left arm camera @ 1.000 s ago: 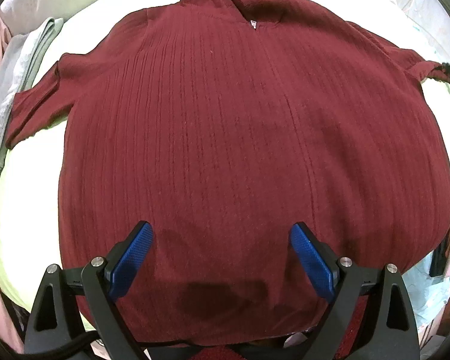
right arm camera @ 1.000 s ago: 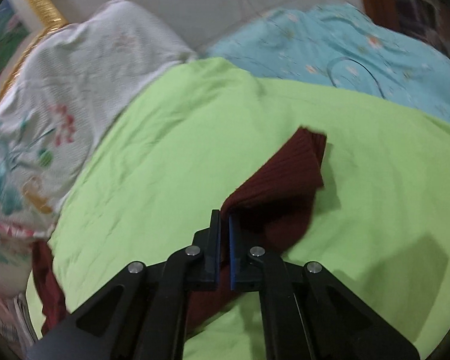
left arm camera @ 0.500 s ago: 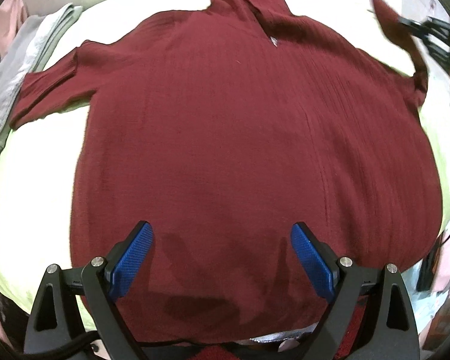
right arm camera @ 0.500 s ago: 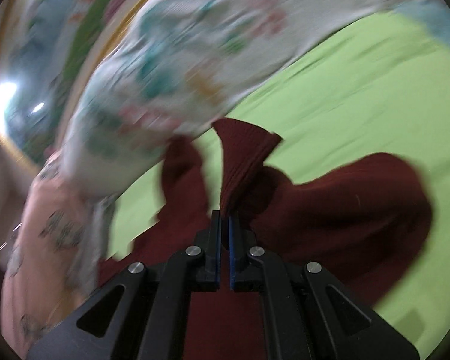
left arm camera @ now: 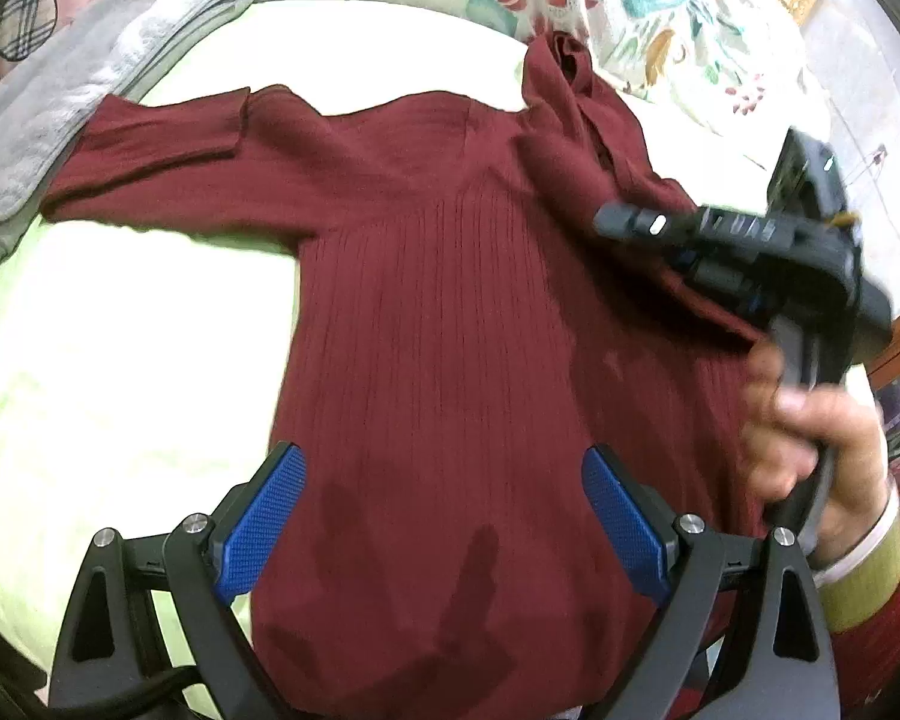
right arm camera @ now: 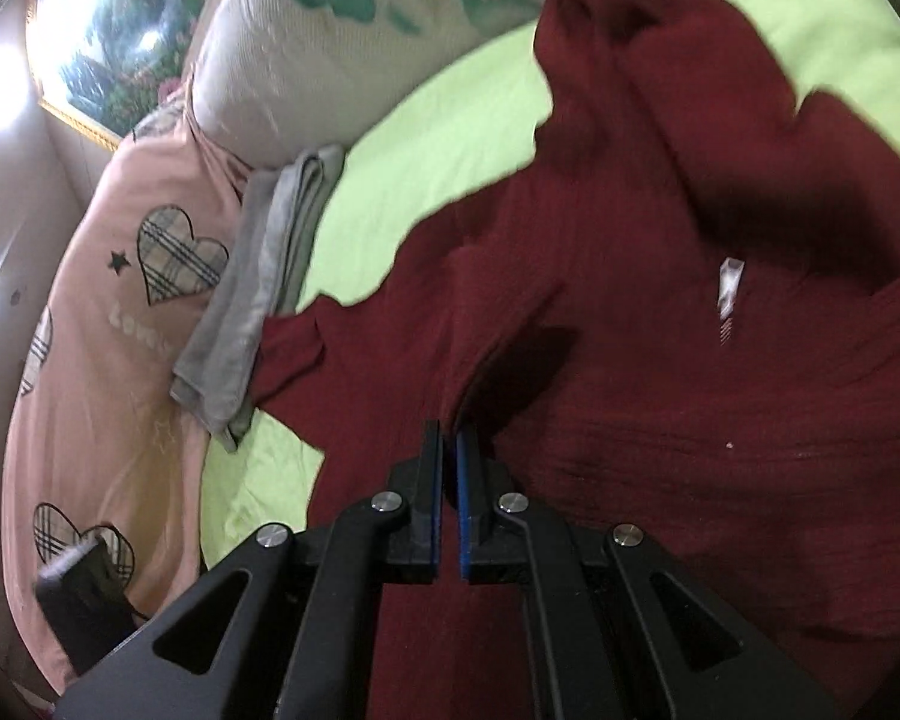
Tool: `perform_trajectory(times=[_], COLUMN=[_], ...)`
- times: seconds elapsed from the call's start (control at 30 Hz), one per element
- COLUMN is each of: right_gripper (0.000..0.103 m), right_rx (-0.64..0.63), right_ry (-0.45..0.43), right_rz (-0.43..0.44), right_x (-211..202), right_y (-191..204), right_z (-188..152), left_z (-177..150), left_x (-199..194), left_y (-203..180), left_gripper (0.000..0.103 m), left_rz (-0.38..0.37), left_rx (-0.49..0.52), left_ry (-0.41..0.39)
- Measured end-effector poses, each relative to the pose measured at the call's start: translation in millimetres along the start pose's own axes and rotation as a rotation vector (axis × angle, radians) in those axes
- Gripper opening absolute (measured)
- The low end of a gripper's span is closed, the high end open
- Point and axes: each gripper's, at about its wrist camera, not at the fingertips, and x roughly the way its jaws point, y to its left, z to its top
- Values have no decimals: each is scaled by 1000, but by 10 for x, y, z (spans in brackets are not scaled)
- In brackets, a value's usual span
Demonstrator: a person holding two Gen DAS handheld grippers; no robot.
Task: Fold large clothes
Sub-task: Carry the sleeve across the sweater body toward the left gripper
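A dark red ribbed hooded sweater [left arm camera: 450, 312] lies spread on a light green bed sheet [left arm camera: 120, 348]. Its left sleeve [left arm camera: 168, 156] stretches out flat to the left. My left gripper [left arm camera: 441, 516] is open and empty, hovering above the sweater's lower part. My right gripper [right arm camera: 449, 450] is shut on the sweater's right sleeve [right arm camera: 480, 360] and holds it over the sweater's chest; it shows in the left wrist view [left arm camera: 750, 252] at the right, held by a hand. A white label [right arm camera: 729, 282] shows at the neck.
A folded grey garment [left arm camera: 60, 102] lies at the sheet's left edge, touching the left sleeve's end. A floral pillow [left arm camera: 660, 18] lies beyond the hood. A pink blanket with plaid hearts [right arm camera: 102, 312] covers the left side.
My right gripper has carried the right sleeve inward from the bed's right side over the sweater's body. My left gripper has drawn back and turned, still open.
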Motion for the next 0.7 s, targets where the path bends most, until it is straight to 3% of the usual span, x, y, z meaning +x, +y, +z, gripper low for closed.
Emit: perform_trajectory(times=[0.2, 0.47, 0.57, 0.6, 0.63, 0.67, 0.7], right_gripper=[11, 11, 11, 11, 12, 13, 13], right_rx=[23, 80, 104, 112, 125, 135, 144], right_ry=[78, -70, -124, -142, -166, -182, -199], right_rz=[-25, -74, -117, -131, -154, -172, -192], right_x=[182, -694, -1043, -1143, -1294, -1400, -1503], right_y=[-55, -287, -381, -405, -456, -495, -531], right_z=[-207, -490, -630, -670, -723, -751, -769], left_z=[356, 964, 1151, 1202, 1252, 1245, 1249], left_x=[220, 947, 1174, 1221, 1263, 1268, 1273], left_y=[-62, -214, -264, -292, -321, -333, -338], left_gripper=[94, 91, 73, 51, 12, 2, 4], left_rz=[-92, -206, -221, -197, -181, -175, -194], left_rx=[1, -20, -41, -35, -25, -14, -15], left_ry=[5, 87, 91, 73, 70, 74, 72])
